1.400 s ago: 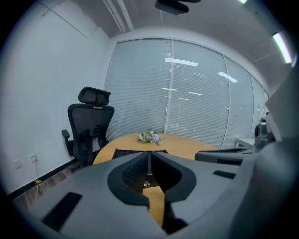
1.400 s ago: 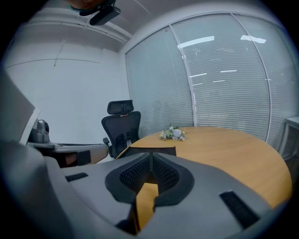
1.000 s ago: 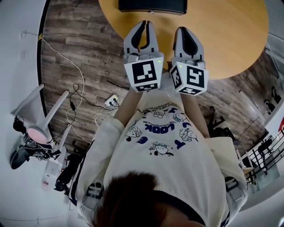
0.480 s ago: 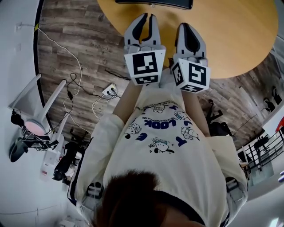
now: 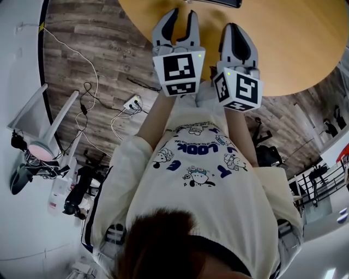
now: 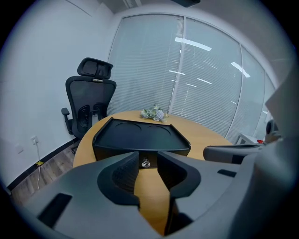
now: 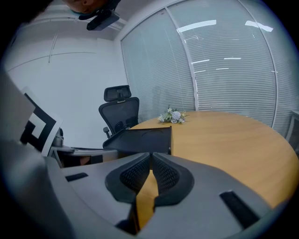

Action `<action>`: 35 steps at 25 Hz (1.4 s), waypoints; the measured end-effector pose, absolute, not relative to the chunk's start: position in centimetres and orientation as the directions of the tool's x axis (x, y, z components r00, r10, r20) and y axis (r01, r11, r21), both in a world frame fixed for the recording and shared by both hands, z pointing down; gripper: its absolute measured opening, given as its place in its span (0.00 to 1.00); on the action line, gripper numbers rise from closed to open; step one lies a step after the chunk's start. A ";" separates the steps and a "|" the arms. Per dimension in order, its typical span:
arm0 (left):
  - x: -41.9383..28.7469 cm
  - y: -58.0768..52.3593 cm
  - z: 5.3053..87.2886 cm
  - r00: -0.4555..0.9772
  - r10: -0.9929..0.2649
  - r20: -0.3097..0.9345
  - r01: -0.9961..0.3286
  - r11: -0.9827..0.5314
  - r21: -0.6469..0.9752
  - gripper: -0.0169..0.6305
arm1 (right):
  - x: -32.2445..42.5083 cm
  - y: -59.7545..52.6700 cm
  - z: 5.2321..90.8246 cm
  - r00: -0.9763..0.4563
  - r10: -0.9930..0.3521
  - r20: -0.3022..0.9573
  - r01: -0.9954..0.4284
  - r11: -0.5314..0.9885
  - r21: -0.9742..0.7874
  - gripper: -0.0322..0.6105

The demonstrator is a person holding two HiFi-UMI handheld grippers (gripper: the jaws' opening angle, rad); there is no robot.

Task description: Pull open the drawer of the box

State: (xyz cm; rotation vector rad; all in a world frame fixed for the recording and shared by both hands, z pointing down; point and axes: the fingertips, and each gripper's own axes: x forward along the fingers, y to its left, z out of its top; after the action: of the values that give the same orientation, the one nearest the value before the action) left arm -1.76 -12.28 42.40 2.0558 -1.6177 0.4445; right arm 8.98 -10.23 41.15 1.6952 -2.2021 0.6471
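Observation:
A black box [image 6: 140, 140] stands on the round wooden table [image 5: 289, 43]; only a sliver of the box [image 5: 215, 2] shows at the head view's top edge. Its top is a tray with two round hollows. A small shiny drawer knob [image 6: 145, 163] sits on its front face. My left gripper [image 6: 148, 161] is short of the box, in line with the knob. Its jaws are opening and nothing is between them. In the head view the left gripper [image 5: 182, 16] hovers over the table's near edge. My right gripper [image 7: 151, 158] is shut and empty, and the box [image 7: 140, 139] lies ahead to its left.
A black office chair [image 6: 88, 100] stands behind the table to the left. A small bunch of flowers [image 6: 154, 113] lies on the table beyond the box. Cables and a power strip [image 5: 133, 102] lie on the wooden floor at my left. Blinds cover the far windows.
The left gripper's jaws have spread apart from shut. Both grippers have edged forward over the table towards the box. The right gripper stays shut.

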 end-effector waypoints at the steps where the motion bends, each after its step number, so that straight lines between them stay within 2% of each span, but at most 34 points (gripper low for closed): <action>1: -1.6 -12.4 42.6 0.250 -0.808 0.533 -0.967 -0.183 0.175 0.20 | 9.0 -10.2 41.3 -0.268 -0.832 0.485 -0.962 0.207 -0.175 0.11; 13: -0.7 -13.3 45.3 0.263 -0.764 0.589 -0.962 -0.161 0.221 0.28 | 9.8 -10.4 42.6 -0.265 -0.819 0.510 -0.963 0.199 -0.180 0.11; 27: -0.8 -14.4 47.9 0.238 -0.694 0.679 -0.971 -0.145 0.192 0.28 | 10.2 -10.8 44.0 -0.268 -0.801 0.536 -0.962 0.199 -0.185 0.11; 35: -0.9 -14.8 48.1 0.233 -0.685 0.690 -0.971 -0.134 0.196 0.26 | 10.2 -10.9 44.2 -0.267 -0.800 0.537 -0.962 0.195 -0.189 0.11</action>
State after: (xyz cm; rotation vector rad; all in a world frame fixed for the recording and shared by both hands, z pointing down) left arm -0.85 -14.79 48.05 1.8900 -1.5171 0.5940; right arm 10.18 -10.92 44.19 1.6639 -2.1564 0.7140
